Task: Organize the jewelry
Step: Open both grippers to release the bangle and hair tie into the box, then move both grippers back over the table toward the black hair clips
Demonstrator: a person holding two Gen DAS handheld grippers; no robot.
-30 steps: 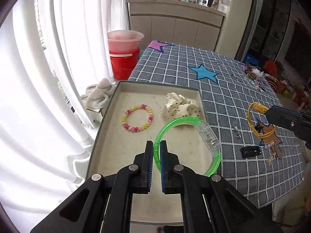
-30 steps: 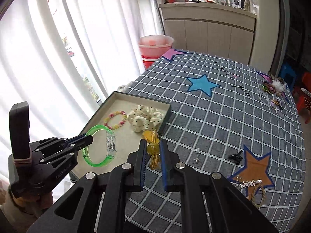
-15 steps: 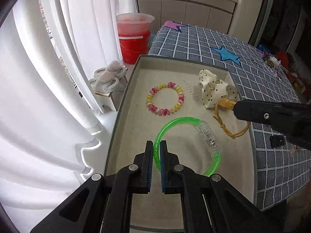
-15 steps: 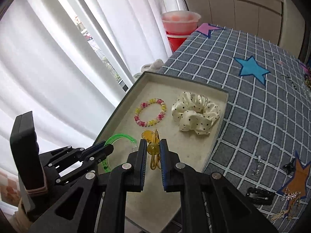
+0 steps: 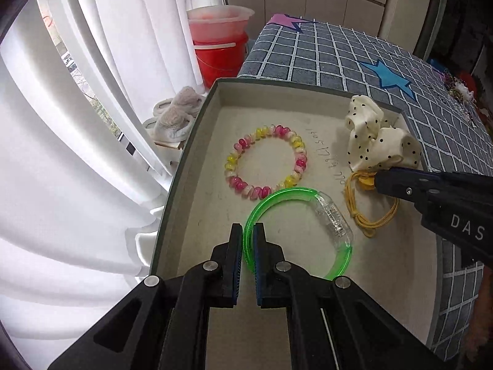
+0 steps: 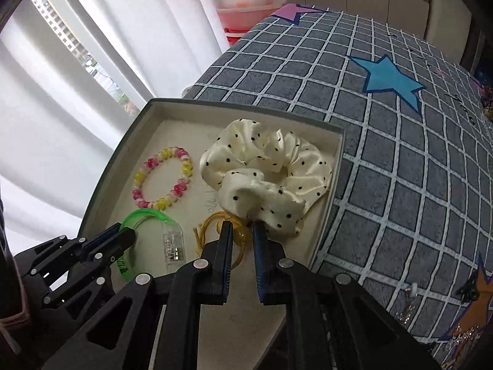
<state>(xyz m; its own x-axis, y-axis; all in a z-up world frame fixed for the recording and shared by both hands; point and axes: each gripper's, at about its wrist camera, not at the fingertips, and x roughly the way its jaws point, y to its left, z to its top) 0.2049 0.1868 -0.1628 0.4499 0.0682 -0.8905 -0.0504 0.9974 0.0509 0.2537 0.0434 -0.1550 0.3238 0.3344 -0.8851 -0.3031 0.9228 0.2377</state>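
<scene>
Left gripper (image 5: 248,231) jaws clenched on green bangle (image 5: 308,191) inside tray (image 5: 191,141). Right gripper (image 6: 241,229) jaws parted around yellow cord bracelet (image 6: 212,220), beside polka-dot scrunchie (image 6: 277,172) and beaded bracelet (image 5: 267,162).

Right gripper (image 6: 241,231) jaws parted; yellow cord bracelet (image 5: 366,206) now lying in tray (image 5: 197,141)

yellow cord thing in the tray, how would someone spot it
Look in the grey-rimmed tray at the edge of the checked table. Just below the white polka-dot scrunchie, at the right gripper tips, lies the yellow cord loop, the only thin string piece there.
</scene>
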